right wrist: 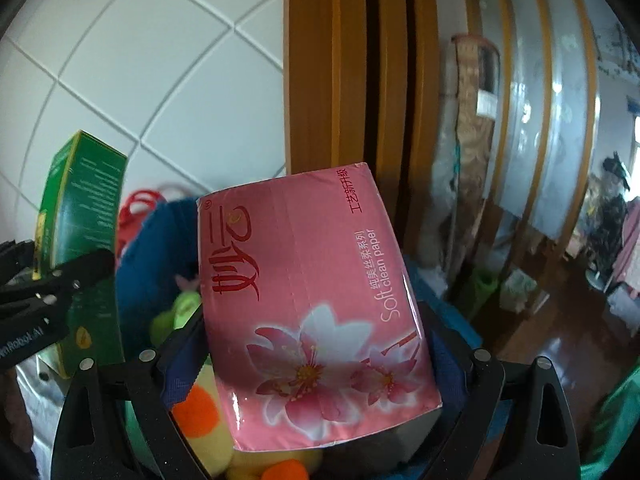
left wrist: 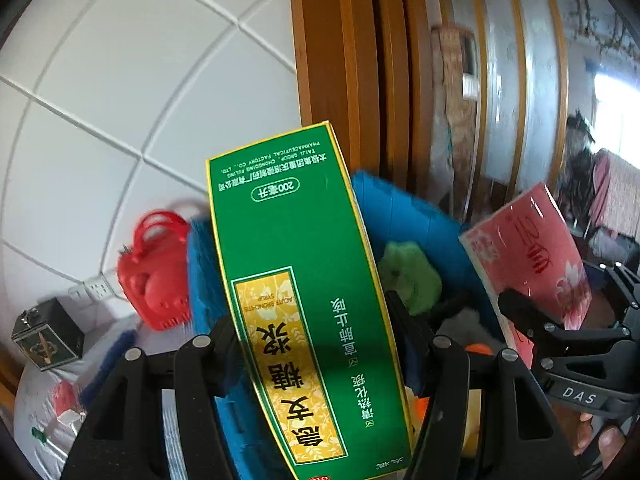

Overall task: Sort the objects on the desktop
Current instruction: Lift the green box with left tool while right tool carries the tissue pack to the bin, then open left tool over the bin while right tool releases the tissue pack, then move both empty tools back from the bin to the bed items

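Observation:
A tall green medicine box (left wrist: 296, 280) with a gold label stands between the fingers of my left gripper (left wrist: 316, 332), which is shut on it. My right gripper (right wrist: 312, 332) is shut on a pink pack of tissue paper (right wrist: 312, 292) printed with flowers. Both are held above a blue bin (left wrist: 404, 212), side by side. The left wrist view shows the tissue pack (left wrist: 532, 248) to the right of the green box, and the right wrist view shows the green box (right wrist: 88, 216) at the left. Inside the bin lie a green plush (left wrist: 408, 276) and a yellow and orange plush toy (right wrist: 200, 412).
A red plastic basket (left wrist: 156, 272) stands left of the bin, against the white tiled wall (left wrist: 120, 100). A dark box (left wrist: 48, 336) and a wall socket (left wrist: 94, 290) are at the far left. A wooden door frame (left wrist: 332, 60) rises behind the bin. A person's fingers (left wrist: 600, 436) grip the right handle.

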A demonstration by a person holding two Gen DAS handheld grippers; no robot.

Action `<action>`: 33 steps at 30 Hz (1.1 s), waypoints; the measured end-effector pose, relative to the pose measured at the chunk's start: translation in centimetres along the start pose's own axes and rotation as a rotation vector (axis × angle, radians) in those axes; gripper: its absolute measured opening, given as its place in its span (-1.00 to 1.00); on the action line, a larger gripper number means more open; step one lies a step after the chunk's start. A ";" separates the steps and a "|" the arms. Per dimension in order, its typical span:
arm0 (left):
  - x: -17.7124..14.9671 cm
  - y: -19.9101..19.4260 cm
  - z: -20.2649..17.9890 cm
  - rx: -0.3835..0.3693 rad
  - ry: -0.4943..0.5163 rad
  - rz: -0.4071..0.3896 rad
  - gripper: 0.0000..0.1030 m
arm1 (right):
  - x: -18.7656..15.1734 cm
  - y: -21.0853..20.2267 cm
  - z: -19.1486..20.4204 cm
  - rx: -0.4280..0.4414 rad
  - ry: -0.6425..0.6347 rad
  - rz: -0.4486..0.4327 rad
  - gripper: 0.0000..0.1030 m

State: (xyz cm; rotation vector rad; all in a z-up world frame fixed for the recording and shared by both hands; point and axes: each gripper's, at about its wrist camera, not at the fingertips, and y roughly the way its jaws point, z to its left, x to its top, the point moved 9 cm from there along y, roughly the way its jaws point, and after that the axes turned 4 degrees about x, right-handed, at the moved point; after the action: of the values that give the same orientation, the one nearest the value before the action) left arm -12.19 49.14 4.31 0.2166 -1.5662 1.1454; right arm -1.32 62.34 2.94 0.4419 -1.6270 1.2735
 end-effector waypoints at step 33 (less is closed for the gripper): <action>-3.3 -5.0 3.0 0.040 -0.044 -0.057 0.67 | -2.8 -2.8 1.4 -0.055 -0.014 0.012 1.00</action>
State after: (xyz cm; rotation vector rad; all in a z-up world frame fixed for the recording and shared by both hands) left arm -9.61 42.97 4.53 0.3130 -1.5671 1.1344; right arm 1.42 59.22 2.07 0.4083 -1.6746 1.2335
